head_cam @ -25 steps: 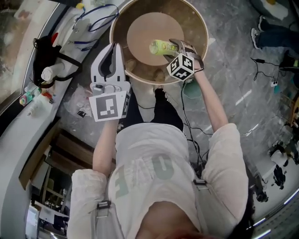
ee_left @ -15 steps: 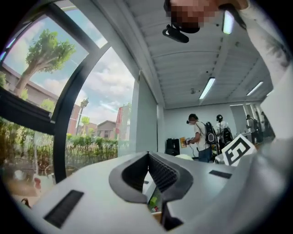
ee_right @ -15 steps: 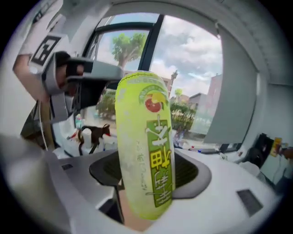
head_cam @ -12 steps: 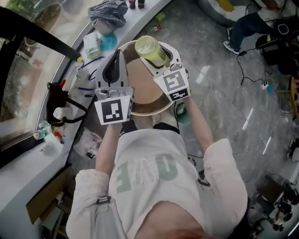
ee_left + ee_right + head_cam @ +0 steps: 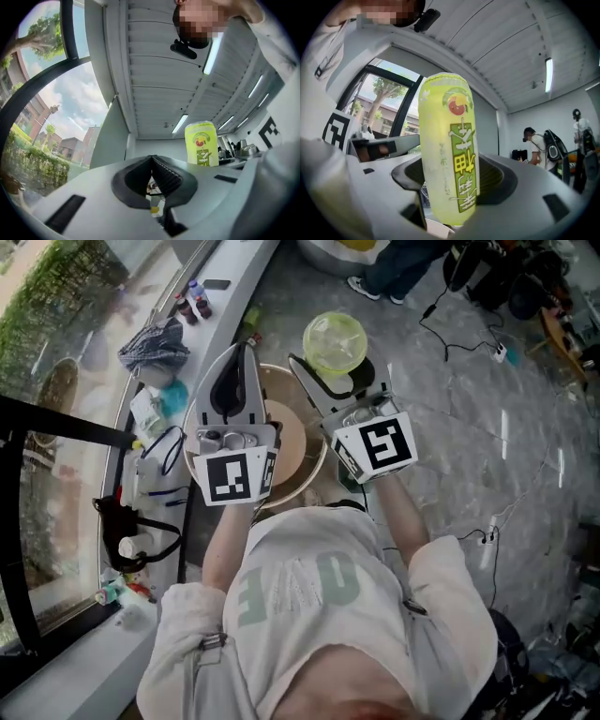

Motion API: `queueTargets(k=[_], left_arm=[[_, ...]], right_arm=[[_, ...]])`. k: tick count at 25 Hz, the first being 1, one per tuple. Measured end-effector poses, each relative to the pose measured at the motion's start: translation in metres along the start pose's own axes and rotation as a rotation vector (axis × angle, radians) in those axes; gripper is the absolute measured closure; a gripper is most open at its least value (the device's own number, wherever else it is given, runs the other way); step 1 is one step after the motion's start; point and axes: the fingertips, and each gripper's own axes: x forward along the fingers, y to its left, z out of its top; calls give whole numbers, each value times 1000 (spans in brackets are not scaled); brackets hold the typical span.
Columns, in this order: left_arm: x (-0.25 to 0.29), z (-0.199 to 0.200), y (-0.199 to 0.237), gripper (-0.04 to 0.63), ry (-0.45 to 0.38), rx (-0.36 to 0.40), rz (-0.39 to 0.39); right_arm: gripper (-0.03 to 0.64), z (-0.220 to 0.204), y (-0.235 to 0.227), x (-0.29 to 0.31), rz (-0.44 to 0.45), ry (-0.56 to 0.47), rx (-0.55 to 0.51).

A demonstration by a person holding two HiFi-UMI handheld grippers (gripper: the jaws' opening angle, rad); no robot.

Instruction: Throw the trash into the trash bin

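A yellow-green drink can [image 5: 335, 341] stands upright, high above the floor, with my right gripper [image 5: 334, 367] shut on its lower part. In the right gripper view the can [image 5: 446, 159] fills the gap between the jaws of the right gripper [image 5: 451, 190]. My left gripper [image 5: 240, 352] is raised beside it on the left, jaws shut with nothing between them. In the left gripper view the left gripper's [image 5: 151, 159] tips meet, and the can [image 5: 202, 144] shows at the right. The round tan trash bin [image 5: 312, 470] lies below both grippers, mostly hidden by them.
A curved window ledge at the left carries a crumpled cloth [image 5: 153, 345], small bottles [image 5: 192, 300] and a black bag [image 5: 117, 521]. Cables [image 5: 461, 310] run over the grey floor at the right. A person's legs [image 5: 394, 268] stand at the top; other people [image 5: 533, 146] stand far off.
Both grippers have risen well above the bin. The can, which lay tilted down inside the bin's mouth, now stands upright in the right gripper.
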Motion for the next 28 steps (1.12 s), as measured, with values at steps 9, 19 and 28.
queueTargets(k=[9,19,28], left_arm=[[31,-15,-99,583,8,-68,-154],[43,-64,-150,583,130,-118,-260],[21,-177,-198,583,349,-182,-344]], right_arm=[[319,20,-70,-70,-148,-42,52],[319,-42,-123,-110,-257,55,172],[321,-208,-173,-220,-444,209,246]])
